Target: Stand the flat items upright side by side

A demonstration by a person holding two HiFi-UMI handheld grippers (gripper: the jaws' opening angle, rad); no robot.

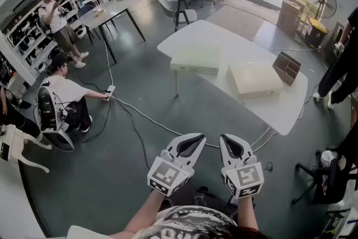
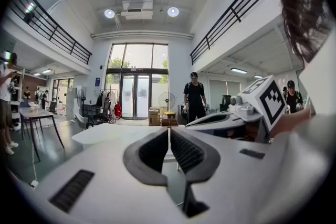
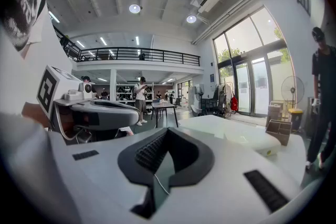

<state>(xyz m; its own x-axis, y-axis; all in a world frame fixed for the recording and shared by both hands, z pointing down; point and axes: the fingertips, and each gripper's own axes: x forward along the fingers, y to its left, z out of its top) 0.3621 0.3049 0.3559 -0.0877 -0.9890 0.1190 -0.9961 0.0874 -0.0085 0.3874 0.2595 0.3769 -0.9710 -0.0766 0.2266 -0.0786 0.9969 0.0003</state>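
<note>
Task not yet begun: left flat item point(image 1: 195, 59) and right flat item point(image 1: 255, 79) are lying flat on the white worktop point(image 1: 226, 36) beside a brown rack point(image 1: 287, 67), while the left claw point(image 1: 193, 138) and right claw point(image 1: 230, 140), both pressed together on nothing, are hovering well apart from them.

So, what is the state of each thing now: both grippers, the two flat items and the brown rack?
Left gripper: shut, empty.
Right gripper: shut, empty.
Left flat item: lying flat on the white table.
Right flat item: lying flat, apart from the other.
Brown rack: upright by the right flat item, slots look empty.
</note>
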